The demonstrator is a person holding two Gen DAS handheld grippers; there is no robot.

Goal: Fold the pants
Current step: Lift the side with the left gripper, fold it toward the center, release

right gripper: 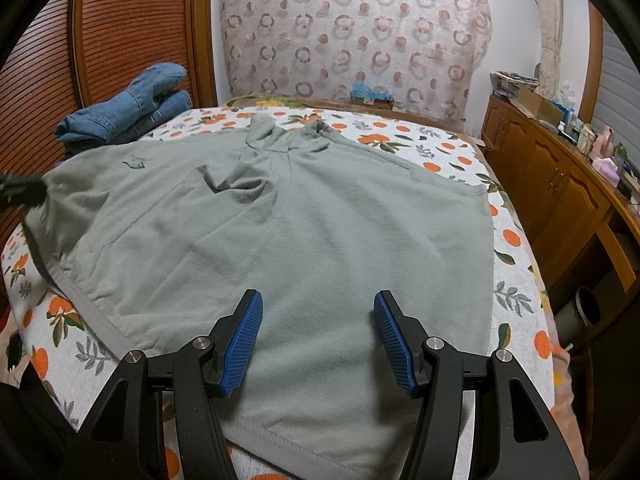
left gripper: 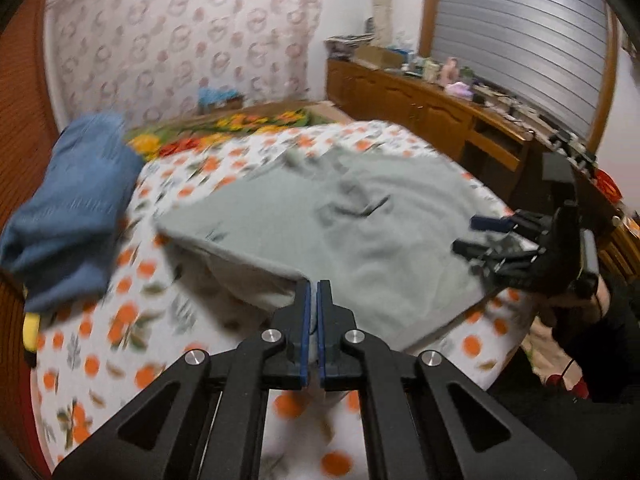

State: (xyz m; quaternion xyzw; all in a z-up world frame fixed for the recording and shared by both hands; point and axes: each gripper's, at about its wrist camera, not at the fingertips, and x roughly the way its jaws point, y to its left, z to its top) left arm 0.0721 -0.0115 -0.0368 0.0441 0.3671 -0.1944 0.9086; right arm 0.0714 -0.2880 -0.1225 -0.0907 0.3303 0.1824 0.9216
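Observation:
Grey-green pants [right gripper: 304, 220] lie spread on the bed, waistband toward the left in the right wrist view, with a bunched fold near the far middle. In the left wrist view the pants [left gripper: 360, 216] are blurred by motion. My left gripper [left gripper: 313, 286] is shut on the pants' waistband corner and lifts that edge off the bed. It shows at the left edge of the right wrist view [right gripper: 20, 192]. My right gripper [right gripper: 318, 300] is open and empty, hovering over the near leg end of the pants. It also shows in the left wrist view [left gripper: 476, 236].
The bed has a white cover with orange fruit print [right gripper: 516, 280]. Folded blue jeans [right gripper: 132, 108] lie at the far left of the bed. A wooden cabinet [right gripper: 560, 184] with clutter on top runs along the right. A wooden slatted door [right gripper: 132, 32] stands at the left.

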